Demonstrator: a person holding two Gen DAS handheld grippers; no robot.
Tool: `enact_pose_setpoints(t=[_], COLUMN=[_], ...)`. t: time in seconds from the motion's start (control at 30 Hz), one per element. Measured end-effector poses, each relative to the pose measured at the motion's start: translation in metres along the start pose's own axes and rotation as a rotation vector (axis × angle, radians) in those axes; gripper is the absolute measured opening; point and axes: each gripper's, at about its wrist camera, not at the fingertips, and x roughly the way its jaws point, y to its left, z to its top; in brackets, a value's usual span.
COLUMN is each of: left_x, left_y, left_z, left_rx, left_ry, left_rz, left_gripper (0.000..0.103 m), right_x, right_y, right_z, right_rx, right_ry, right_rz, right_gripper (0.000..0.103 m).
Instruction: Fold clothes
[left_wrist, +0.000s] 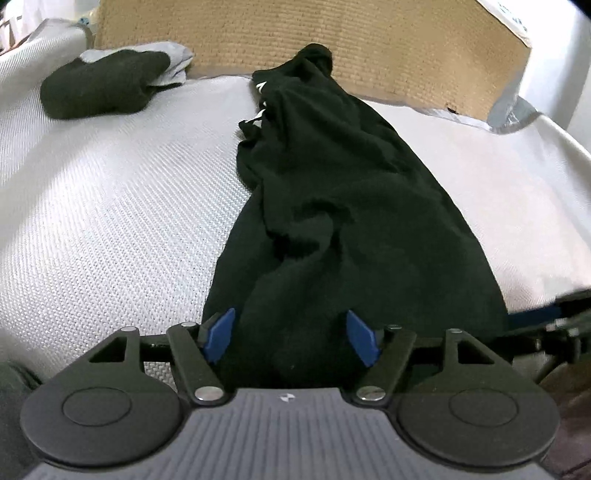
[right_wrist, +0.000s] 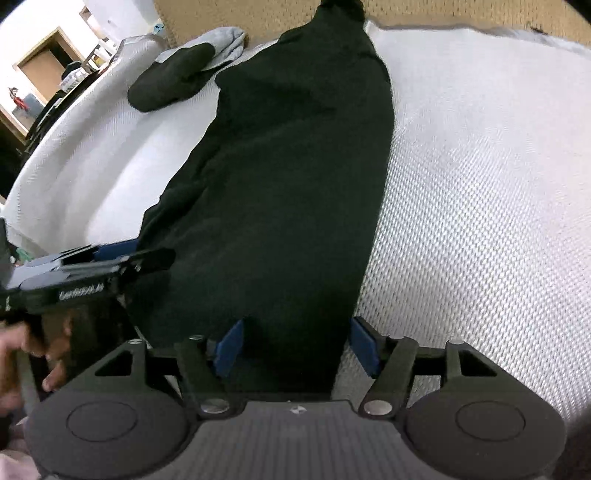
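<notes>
A long black garment (left_wrist: 332, 192) lies stretched out lengthwise on the white woven bed cover (left_wrist: 110, 221), with white markings near its far end. My left gripper (left_wrist: 291, 339) stands open at the garment's near end. The rumpled cloth lies between its blue pads (left_wrist: 219, 338) without being pinched. In the right wrist view the same garment (right_wrist: 288, 177) runs away from my right gripper (right_wrist: 297, 347). That gripper is also open, and the near hem sits between its fingers. The left gripper (right_wrist: 140, 254) shows at the garment's left edge, held by a hand (right_wrist: 22, 350).
A folded dark garment (left_wrist: 99, 86) rests on a grey one (left_wrist: 173, 62) at the far left of the bed. A tan woven headboard (left_wrist: 332, 33) rises behind it. The bed cover (right_wrist: 480, 184) extends wide to the right. A doorway and shelves (right_wrist: 44, 70) show far left.
</notes>
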Motion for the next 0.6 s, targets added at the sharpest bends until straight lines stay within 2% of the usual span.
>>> enact_pose_setpoints(t=[0.23, 0.43, 0.6], left_x=[0.001, 0.000, 0.002], left_y=[-0.003, -0.004, -0.003], left_z=[0.000, -0.004, -0.003], left_rx=[0.009, 0.030, 0.021], left_ry=[-0.002, -0.008, -0.006], left_rz=[-0.004, -0.004, -0.016], left_gripper=[0.072, 0.074, 0.079], right_x=[0.003, 0.011, 0.014], right_y=[-0.011, -0.002, -0.011], right_z=[-0.010, -0.011, -0.009], right_rx=[0.058, 0.025, 0.063], right_ry=[0.090, 0.075, 0.103], right_rz=[0.129, 0.166, 0.235], right_gripper=[0.069, 0.072, 0.073])
